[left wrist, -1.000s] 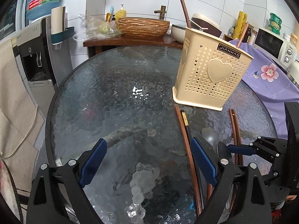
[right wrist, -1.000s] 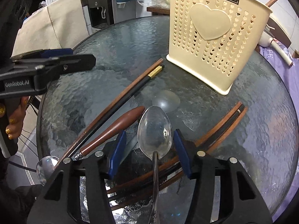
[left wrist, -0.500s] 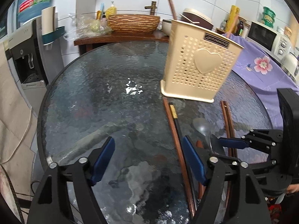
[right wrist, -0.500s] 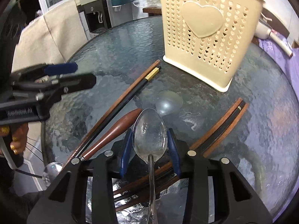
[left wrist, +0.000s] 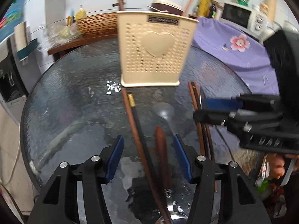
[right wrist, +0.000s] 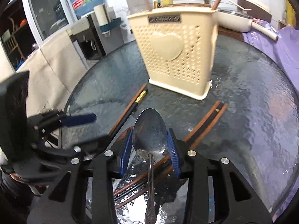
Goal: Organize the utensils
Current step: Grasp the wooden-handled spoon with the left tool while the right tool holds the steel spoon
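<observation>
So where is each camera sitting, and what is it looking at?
Left wrist camera: sits on the left gripper, looks along its open fingers over chopsticks toward the basket; the right gripper shows at the side.
Right wrist camera: sits on the right gripper, looks past the spoon it pinches toward the basket; the left gripper shows at left.
Both see the basket, the chopsticks and the glass table.

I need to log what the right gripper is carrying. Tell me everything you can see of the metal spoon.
The metal spoon is shiny steel with an oval bowl and a slim handle embossed near its end. The right gripper clamps the bowl's edges between its blue pads, bowl pointing toward the cream utensil holder. It appears lifted above the glass table.
</observation>
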Tool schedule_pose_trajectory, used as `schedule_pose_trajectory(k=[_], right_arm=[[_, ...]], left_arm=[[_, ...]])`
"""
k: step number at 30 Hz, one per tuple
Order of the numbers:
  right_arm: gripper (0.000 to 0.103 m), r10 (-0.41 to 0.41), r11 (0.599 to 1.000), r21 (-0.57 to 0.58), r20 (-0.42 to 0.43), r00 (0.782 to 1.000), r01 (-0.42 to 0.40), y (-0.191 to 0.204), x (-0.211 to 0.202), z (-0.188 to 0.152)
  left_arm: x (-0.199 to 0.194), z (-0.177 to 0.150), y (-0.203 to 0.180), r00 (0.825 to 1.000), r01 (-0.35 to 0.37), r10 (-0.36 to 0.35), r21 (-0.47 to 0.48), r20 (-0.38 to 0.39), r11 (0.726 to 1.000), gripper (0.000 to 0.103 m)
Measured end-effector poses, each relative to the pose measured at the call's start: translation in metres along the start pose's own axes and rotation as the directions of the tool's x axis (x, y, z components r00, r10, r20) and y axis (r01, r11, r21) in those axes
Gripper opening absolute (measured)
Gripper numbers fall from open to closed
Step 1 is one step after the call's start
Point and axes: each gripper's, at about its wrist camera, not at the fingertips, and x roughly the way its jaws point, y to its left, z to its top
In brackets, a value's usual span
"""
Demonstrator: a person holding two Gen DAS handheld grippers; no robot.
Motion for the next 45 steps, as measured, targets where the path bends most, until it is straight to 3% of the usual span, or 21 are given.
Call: schedule_pose_trajectory(k=[9,20,29,34,45], right_arm=[[0.038,-0.019,1.0,0.013,0.031,0.999,0.019,-0.007,-0.02,-0.005],[0.038,-0.004,0.999,0.04,0.043,0.999,0.002,-0.012,-0.027,-0.01],[0.038,-0.009,0.999,0.042,0.052,0.999,0.006,-0.014,-0.03,-0.01],[0.038,-0.018,0.999,0.05,0.067,0.998,0.015,-0.016,-0.035,-0.01],[0.038,-0.025,0.998,0.064,0.112,0.993,0.018,-0.018,-0.055,-0.002]], left_arm=[[0.019,-0.001,-0.02,0.999,0.015,-0.011,0.067,-0.053,0.998,0.03],[0.04,0.001,-0.025,0.994,-0.021,0.029,0.074,-0.105,0.997,0.018],[0.045,0.009,-0.022,0.993,0.007,-0.005,0.018,-0.116,1.0,0.015],[0.033,0.014,-0.021,0.997,0.035,-0.036,-0.021,-0.073,0.999,0.015],[-0.032,0.029,-0.021,0.994,0.085,-0.081,-0.047,0.077,0.995,0.015]])
